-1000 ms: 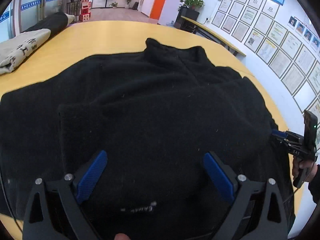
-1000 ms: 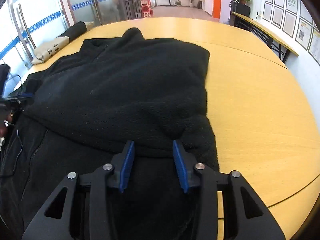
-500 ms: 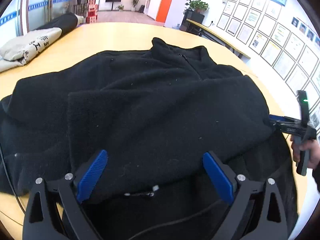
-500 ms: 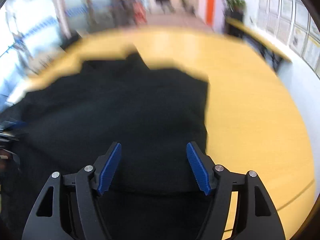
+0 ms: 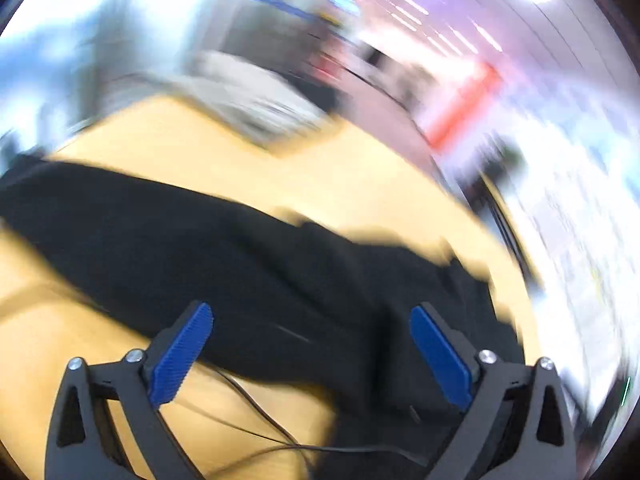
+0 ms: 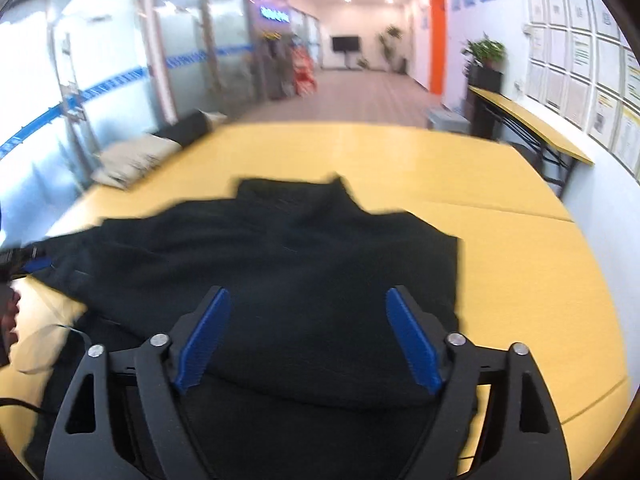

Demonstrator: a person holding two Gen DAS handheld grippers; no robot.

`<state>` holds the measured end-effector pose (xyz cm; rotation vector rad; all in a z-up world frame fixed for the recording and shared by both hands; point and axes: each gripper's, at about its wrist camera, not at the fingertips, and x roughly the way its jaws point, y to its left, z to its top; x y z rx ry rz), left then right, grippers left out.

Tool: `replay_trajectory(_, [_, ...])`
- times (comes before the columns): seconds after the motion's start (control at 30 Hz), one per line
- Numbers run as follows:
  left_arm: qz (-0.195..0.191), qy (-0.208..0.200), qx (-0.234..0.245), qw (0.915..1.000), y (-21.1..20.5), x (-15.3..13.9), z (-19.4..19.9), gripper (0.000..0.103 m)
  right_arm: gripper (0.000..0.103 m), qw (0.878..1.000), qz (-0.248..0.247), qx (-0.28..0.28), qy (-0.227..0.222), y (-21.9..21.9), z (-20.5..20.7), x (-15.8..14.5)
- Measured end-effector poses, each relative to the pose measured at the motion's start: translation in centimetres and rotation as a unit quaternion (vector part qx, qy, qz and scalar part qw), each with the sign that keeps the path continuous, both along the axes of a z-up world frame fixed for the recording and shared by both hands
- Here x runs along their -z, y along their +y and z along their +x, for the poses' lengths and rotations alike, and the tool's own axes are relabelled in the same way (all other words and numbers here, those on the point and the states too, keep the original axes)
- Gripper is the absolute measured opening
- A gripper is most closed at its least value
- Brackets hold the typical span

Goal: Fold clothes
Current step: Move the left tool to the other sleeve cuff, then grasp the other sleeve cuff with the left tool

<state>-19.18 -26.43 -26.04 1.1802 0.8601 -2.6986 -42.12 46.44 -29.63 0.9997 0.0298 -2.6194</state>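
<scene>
Garment: a black fleece pullover [image 6: 304, 256] lies spread on the yellow surface [image 6: 540, 272], collar toward the far side, body toward me. In my right view its right edge runs straight, with bare surface beyond it.
Fold: one layer lies over another near my right jaws; the upper layer's near edge crosses just below my blue pads.
Sleeve side: in my left view the fleece [image 5: 280, 272] stretches as a dark band from the far left toward the near right; this picture is heavily blurred, so I cannot tell finer folds.
Right gripper [image 6: 308, 336]: my jaws stand wide apart above the fleece, holding nothing; the pads [image 6: 204, 336] frame black cloth between them.
Left gripper [image 5: 312, 356]: my jaws are spread wide too, with no cloth pinched; they hang over the near edge of the fleece, the left pad [image 5: 182, 354] over bare surface.
Left gripper from the right view: a dark tip with a blue pad [image 6: 38, 264] sits at the fleece's far-left edge; my hand [image 6: 10, 316] shows just beneath it at the frame's edge.
Cable: a thin black wire [image 5: 256, 408] trails across the surface under my left jaws.
Other clothes: a folded beige piece [image 6: 132, 160] and a dark one [image 6: 188, 130] lie at the far left of the surface, well apart from the fleece.
Room: a side bench [image 6: 532, 124] with a potted plant [image 6: 486, 52] stands along the right wall.
</scene>
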Motion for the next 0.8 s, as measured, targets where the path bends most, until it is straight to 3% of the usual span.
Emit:
replay_trajectory(0.07, [0.031,-0.021,-0.088,0.9954,-6.1,0.8,0.7,0.103,0.083,1.000,-0.011,-0.017,-0.003,-2.6,0.3,0.3])
replay_trajectory(0.13, [0.062,-0.037,-0.161,0.9842,-11.1,2.4,1.4,0.103,0.083,0.999,-0.015,-0.033,-0.014,-5.1,1.3,0.9])
replay_trajectory(0.2, [0.093,-0.053,-0.234,0.9664,-16.1,3.9,2.0,0.103,0.083,0.998,-0.020,-0.051,-0.031,-8.5,2.2,2.0])
replay_trajectory(0.27, [0.123,-0.069,-0.304,0.9421,-21.1,5.5,2.6,0.103,0.083,0.996,-0.025,-0.068,-0.044,-12.6,2.6,3.3])
replay_trajectory(0.37, [0.133,-0.098,-0.319,0.9333,-23.8,7.6,2.0,0.103,0.083,0.994,-0.028,-0.090,-0.051,-16.8,3.3,4.8])
replay_trajectory(0.43, [0.138,-0.115,-0.313,0.9324,-24.8,8.8,1.7,0.102,0.083,0.993,-0.027,-0.100,-0.056,-18.7,2.4,5.8])
replay_trajectory(0.5, [0.120,-0.100,-0.311,0.9376,-25.2,8.5,1.6,0.101,0.083,0.992,-0.026,-0.104,-0.060,-20.0,2.8,5.7])
replay_trajectory(0.53, [0.119,-0.100,-0.308,0.9384,-25.4,8.6,1.4,0.086,0.083,0.992,-0.027,-0.104,-0.064,-20.3,3.0,5.7])
replay_trajectory(0.57, [0.118,-0.100,-0.306,0.9392,-25.6,8.7,1.3,0.065,0.083,0.992,-0.029,-0.103,-0.067,-20.5,4.2,5.7])
replay_trajectory(0.6, [0.118,-0.100,-0.304,0.9400,-25.8,8.9,1.2,0.054,0.083,0.992,-0.030,-0.101,-0.069,-20.8,6.6,5.4])
replay_trajectory(0.63, [0.122,-0.095,-0.310,0.9381,-26.2,8.9,1.5,0.045,0.083,0.992,-0.031,-0.100,-0.071,-21.2,6.3,5.6])
replay_trajectory(0.67, [0.141,-0.090,-0.303,0.9383,-26.6,9.4,1.6,0.027,0.083,0.992,-0.031,-0.099,-0.072,-21.6,6.4,5.6])
replay_trajectory(0.7, [0.161,-0.084,-0.294,0.9382,-26.9,9.9,1.7,0.021,0.083,0.992,-0.031,-0.098,-0.072,-22.1,7.2,5.3])
replay_trajectory(0.8, [0.162,-0.075,-0.290,0.9403,-26.4,9.5,2.2,0.014,0.083,0.992,-0.034,-0.097,-0.077,-23.0,8.5,5.0])
